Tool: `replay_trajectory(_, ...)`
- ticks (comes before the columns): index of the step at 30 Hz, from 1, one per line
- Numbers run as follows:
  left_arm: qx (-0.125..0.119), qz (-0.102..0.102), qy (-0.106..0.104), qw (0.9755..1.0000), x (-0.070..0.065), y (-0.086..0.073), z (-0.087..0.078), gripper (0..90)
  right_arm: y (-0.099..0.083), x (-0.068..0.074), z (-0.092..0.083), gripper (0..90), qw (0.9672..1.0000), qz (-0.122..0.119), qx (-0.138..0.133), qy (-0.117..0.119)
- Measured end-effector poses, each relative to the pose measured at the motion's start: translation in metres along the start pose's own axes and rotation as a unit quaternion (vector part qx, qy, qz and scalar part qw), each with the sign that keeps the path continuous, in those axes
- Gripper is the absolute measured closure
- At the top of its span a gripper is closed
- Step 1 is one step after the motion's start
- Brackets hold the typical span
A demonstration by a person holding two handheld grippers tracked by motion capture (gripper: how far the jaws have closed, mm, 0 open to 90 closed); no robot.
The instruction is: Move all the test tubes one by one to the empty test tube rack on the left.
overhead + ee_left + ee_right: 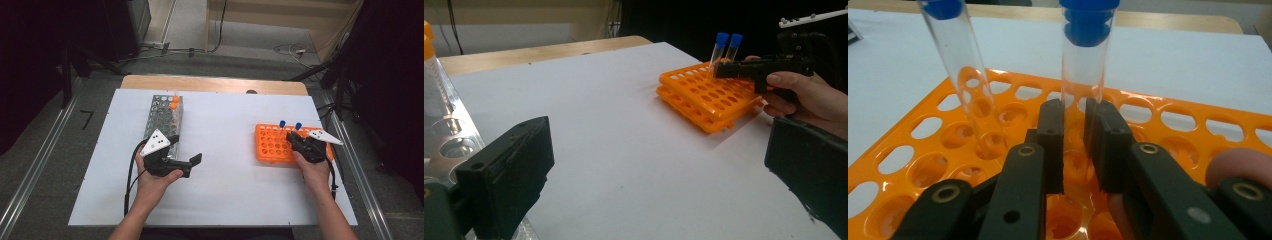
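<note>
An orange tube rack [270,146] [704,102] [923,135] lies at the table's right. Two clear tubes with blue caps stand in its far row. My right gripper [291,136] [720,69] [1074,145] reaches over the rack and is shut on the lower part of the upright blue-capped tube [298,126] [735,45] [1085,75]. The other blue-capped tube [282,123] [719,47] [960,75] leans free just left of it. My left gripper [185,149] [659,170] hovers open and empty beside a metal rack [162,112] [449,145].
The metal rack holds orange-capped tubes [174,102] [431,75] at its far end. A white sheet [225,165] covers the table between the two racks. The table's wooden edge [210,84] runs along the back.
</note>
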State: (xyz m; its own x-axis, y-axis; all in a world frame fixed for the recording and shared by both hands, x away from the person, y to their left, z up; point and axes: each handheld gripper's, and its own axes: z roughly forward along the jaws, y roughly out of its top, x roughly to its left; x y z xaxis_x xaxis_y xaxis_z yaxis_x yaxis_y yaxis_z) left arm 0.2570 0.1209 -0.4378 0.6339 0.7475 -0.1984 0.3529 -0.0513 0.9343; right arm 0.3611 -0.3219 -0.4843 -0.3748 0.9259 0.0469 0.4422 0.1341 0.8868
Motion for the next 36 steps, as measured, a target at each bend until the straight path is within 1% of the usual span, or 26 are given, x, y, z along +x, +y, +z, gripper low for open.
replay_trajectory(3, -0.001, 0.000, 0.000, 1.0000, 0.000, 0.000, 0.000, 0.0, 0.002, 0.000, -0.005, 74.8, 0.9999, 0.003, -0.015, 0.004)
replay_trajectory(5, -0.001, 0.000, 0.000, 1.0000, 0.000, -0.001, 0.000, 0.0, 0.004, 0.000, -0.009, 74.8, 0.9997, -0.001, -0.025, 0.005)
replay_trajectory(9, 0.001, -0.001, -0.002, 1.0000, -0.001, -0.001, 0.001, 0.0, 0.006, 0.000, -0.017, 74.9, 0.9993, -0.001, -0.037, 0.005)
replay_trajectory(11, 0.000, -0.001, -0.003, 1.0000, -0.002, -0.001, 0.001, 0.0, 0.008, 0.001, -0.022, 74.9, 0.9990, -0.004, -0.045, 0.006)
replay_trajectory(13, -0.001, 0.000, -0.004, 1.0000, -0.002, -0.001, 0.001, 0.0, 0.009, 0.003, -0.026, 74.9, 0.9987, -0.014, -0.048, 0.010)
replay_trajectory(17, 0.001, 0.003, -0.006, 1.0000, -0.004, -0.002, 0.002, 0.0, 0.009, 0.010, -0.033, 74.8, 0.9983, -0.029, -0.048, 0.019)
replay_trajectory(22, 0.003, 0.005, -0.008, 1.0000, -0.007, -0.003, 0.004, 0.0, 0.010, 0.023, -0.040, 74.9, 0.9973, -0.036, -0.049, 0.042)
replay_trajectory(29, 0.006, 0.008, -0.012, 0.9999, -0.009, -0.004, 0.005, 0.0, 0.012, 0.041, -0.048, 74.9, 0.9948, -0.048, -0.054, 0.072)
replay_trajectory(36, 0.008, 0.010, -0.017, 0.9998, -0.012, -0.004, 0.007, 0.1, 0.012, 0.059, -0.049, 74.9, 0.9917, -0.059, -0.054, 0.101)
